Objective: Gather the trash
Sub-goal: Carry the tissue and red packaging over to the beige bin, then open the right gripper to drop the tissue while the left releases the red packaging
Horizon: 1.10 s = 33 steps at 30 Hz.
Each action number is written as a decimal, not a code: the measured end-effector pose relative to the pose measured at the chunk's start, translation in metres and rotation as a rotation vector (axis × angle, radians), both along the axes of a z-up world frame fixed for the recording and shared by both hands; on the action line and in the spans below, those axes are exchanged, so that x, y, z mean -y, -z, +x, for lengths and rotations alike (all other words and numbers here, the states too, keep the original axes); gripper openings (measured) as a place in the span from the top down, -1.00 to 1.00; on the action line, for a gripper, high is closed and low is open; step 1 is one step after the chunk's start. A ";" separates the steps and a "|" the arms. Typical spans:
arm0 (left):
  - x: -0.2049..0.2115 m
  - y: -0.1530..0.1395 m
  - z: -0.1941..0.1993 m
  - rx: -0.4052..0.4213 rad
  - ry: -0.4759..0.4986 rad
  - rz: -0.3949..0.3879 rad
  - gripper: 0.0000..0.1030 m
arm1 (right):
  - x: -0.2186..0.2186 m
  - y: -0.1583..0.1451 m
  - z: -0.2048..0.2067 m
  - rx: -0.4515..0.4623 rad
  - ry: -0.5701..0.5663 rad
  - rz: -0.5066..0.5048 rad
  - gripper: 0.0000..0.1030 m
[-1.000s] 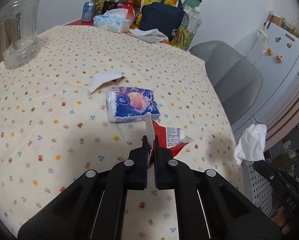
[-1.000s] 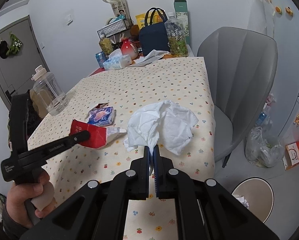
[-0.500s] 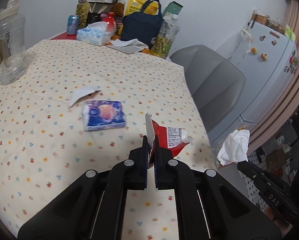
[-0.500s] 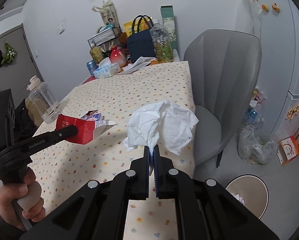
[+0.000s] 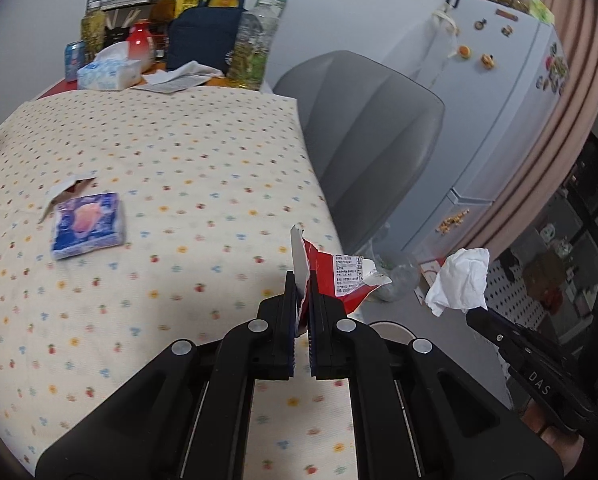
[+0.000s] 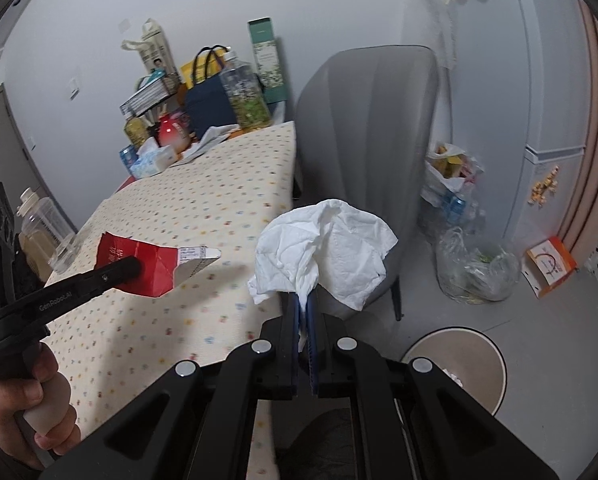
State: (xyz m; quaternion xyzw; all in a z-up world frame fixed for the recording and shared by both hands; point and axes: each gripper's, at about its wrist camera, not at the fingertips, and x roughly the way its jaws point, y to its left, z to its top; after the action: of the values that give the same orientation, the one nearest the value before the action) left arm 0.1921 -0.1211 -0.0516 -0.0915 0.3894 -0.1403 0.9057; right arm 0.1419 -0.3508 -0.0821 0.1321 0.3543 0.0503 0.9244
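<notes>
Red wrapper (image 5: 339,276) pinched in left jaws, white tissue (image 6: 327,248) in right.

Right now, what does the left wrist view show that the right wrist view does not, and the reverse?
Only the left wrist view: the blue tissue pack on the table.
Only the right wrist view: the round bin on the floor and a hand gripping the left claw's handle.
Both: the red carton in the left claw, the white tissue in the right claw, and the grey chair.
</notes>
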 end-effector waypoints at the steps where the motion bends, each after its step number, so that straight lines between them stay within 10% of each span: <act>1: 0.008 0.001 0.001 -0.003 0.012 0.004 0.89 | 0.008 0.003 -0.001 -0.006 0.015 0.002 0.90; 33: 0.181 0.056 0.026 -0.105 0.245 0.167 0.89 | 0.149 0.135 -0.003 -0.230 0.233 0.130 0.80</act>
State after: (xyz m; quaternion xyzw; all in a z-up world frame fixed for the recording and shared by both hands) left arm 0.2184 -0.3022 -0.1076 0.0249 0.4548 -0.2119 0.8646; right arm 0.1387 -0.4994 -0.2172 0.2368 0.4360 -0.0498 0.8668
